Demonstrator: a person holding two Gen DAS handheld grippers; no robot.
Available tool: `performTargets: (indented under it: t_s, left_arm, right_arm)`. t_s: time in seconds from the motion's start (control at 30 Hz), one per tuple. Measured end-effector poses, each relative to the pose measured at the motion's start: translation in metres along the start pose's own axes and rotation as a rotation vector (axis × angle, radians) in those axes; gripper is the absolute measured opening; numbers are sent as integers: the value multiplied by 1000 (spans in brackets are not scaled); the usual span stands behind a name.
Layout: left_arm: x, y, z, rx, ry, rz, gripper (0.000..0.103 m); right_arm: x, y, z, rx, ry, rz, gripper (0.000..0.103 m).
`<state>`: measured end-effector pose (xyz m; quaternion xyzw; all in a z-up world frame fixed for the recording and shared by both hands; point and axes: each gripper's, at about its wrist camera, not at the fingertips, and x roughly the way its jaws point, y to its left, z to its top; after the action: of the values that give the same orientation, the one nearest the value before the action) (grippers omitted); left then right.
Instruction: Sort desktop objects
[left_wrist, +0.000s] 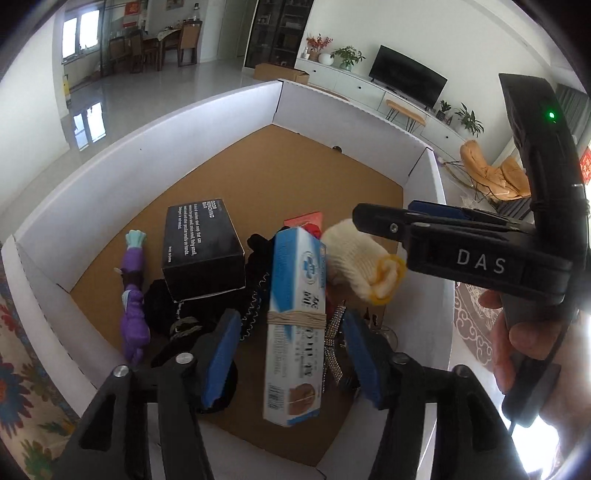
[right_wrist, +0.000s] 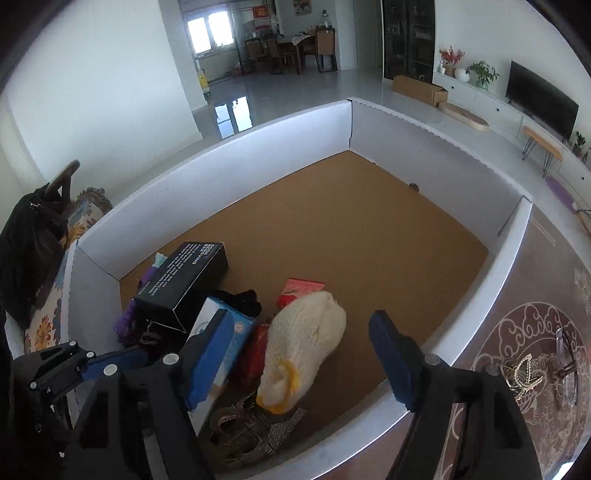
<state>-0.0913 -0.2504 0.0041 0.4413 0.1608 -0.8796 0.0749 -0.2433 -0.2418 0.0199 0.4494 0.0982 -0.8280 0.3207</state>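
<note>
Toothpaste box (left_wrist: 295, 325) lay between the left gripper's (left_wrist: 291, 354) wide-open fingers, its long axis running straight ahead along them, untouched by either pad. Just right of that box, the rolled cream glove (right_wrist: 306, 354) sat ahead of the right gripper (right_wrist: 299, 362), whose jaws also stood wide and empty.

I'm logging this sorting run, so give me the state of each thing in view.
left gripper: open, straddling the blue box, not clamped
right gripper: open, above the glove
blue box: closed, rubber-banded, tilted on the pile
cream glove: bundled, lying in the tray
black box: closed, resting on dark items
purple toy: lying beside the tray wall
tray: open-topped
</note>
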Motion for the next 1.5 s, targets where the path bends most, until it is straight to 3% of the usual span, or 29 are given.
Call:
performTargets:
  t_s: [0.17,0.2,0.3,0.43,0.57,0.77,1.03,1.5]
  left_arm:
    - [-24,-17,-8,-14,-106,-12,65]
    - [-32,-25,-9,-13,-130,-31,65]
    - [-53,-54,-21,26,-196,-93,66]
    - [-69,-111,-36,105,-231,-211,82]
    - [-69,-168,-63,211,-191,-307,86]
    - [-20,-222,-105,338,-54,-287,86]
    - [28,-225,-137,393,53,-169,86]
    - [47,-223,-132,397,81,-110,86]
  right_arm:
    - [-58,-30,-31,85,-198,-21,92]
    - [-74,-37,-44,92,-250,-50,101]
    - [-111,-66,-92,107,-341,-163,103]
    - [-122,-118,-166,140,-242,-321,103]
    - [-134,-167,-233,217,-114,-422,103]
    - [-157,-201,-297,297,-38,-490,103]
    - [-153,-198,-317,325,-17,-468,103]
    - [-154,-201,-319,361,-31,-424,103]
